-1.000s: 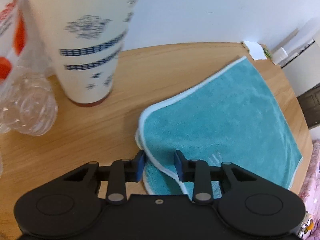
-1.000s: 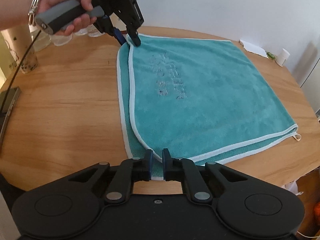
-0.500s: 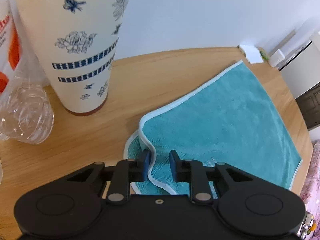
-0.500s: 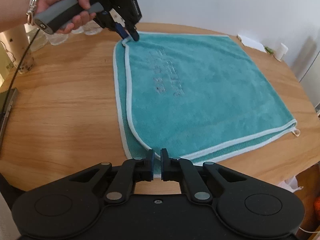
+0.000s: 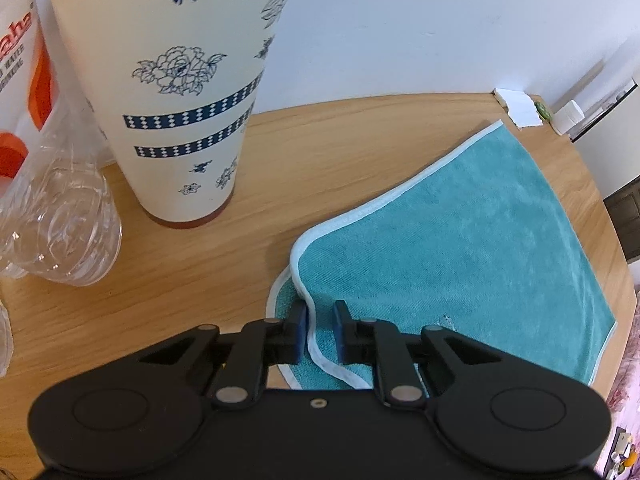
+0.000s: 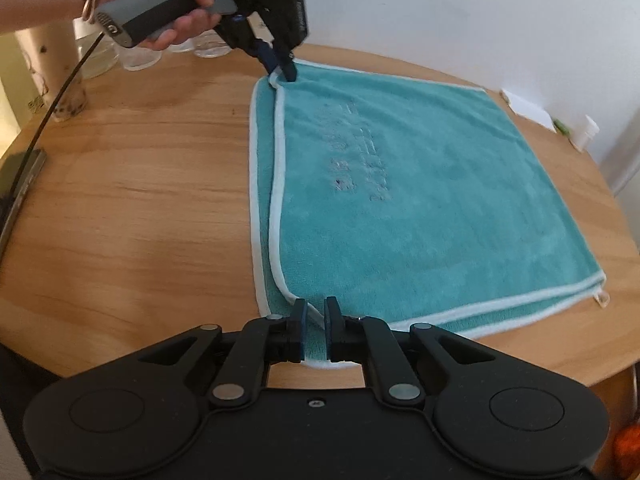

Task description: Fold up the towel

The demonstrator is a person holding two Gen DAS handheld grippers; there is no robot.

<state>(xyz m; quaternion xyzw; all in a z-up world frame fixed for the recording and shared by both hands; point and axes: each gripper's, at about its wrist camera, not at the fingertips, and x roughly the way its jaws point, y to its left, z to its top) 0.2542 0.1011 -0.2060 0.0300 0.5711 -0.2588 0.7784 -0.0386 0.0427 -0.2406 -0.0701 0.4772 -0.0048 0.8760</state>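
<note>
Towel corners between both tongs, left hand raised.

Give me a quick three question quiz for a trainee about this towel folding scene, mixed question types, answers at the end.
1. True or false: the teal towel with white edging already lies doubled, one layer over the other, on the round wooden table.
2. Multiple choice: which object stands nearest the left gripper? A) the tall cream paper cup with blue flower print B) the crumpled white paper scrap C) the small white bottle
3. Fill in: the right gripper straddles the towel's near ____.

Key: 1 true; 2 A; 3 corner.
</note>
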